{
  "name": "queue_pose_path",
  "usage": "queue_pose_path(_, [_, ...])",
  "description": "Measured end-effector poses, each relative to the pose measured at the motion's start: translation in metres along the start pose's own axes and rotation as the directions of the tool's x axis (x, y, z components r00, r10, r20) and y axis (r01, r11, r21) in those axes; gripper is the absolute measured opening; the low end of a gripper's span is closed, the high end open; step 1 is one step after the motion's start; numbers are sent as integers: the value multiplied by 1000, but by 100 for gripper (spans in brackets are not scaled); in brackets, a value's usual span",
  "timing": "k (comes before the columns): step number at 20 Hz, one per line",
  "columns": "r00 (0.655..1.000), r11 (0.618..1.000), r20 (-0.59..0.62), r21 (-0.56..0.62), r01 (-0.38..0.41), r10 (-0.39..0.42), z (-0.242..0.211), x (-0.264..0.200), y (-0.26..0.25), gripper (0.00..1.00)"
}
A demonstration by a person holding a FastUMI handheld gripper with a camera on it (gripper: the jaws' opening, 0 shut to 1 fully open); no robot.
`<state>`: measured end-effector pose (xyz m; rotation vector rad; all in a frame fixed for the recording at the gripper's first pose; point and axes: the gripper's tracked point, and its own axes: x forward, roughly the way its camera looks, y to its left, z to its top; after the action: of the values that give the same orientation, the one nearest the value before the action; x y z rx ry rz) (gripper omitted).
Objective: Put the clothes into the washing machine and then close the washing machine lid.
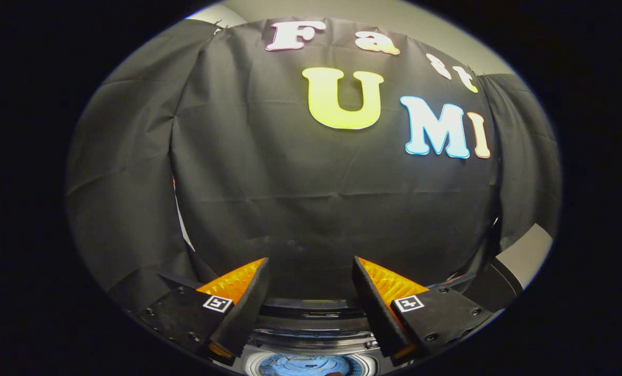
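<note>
We find the hand-held gripper (310, 263) raised above the round-mouthed white washing machine (311, 342), fingers spread wide, gripping nothing; the machine's opening sits below and between the fingers, lid not shut; blue clothes (303, 365) lie inside its drum; black cloth wall (300, 198) behind the machine.

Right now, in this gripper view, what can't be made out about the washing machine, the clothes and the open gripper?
- Round white washing machine drum: cut off by the view's lower edge and flanked by the fingers; its lid's position cannot be told.
- Blue fabric inside the drum: a small, partial patch; which garment, and how many, is unclear.
- Gripper: open, holding nothing, facing the black cloth wall.
</note>
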<state>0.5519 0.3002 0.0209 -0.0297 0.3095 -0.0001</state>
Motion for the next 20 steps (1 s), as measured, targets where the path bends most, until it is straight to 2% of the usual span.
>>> queue_pose_path(7, [1000,1000,10,20,-13,13,-4,-14,0,97])
queue_pose_path(20, [998,999,53,27,-35,34,-25,-69,2,97])
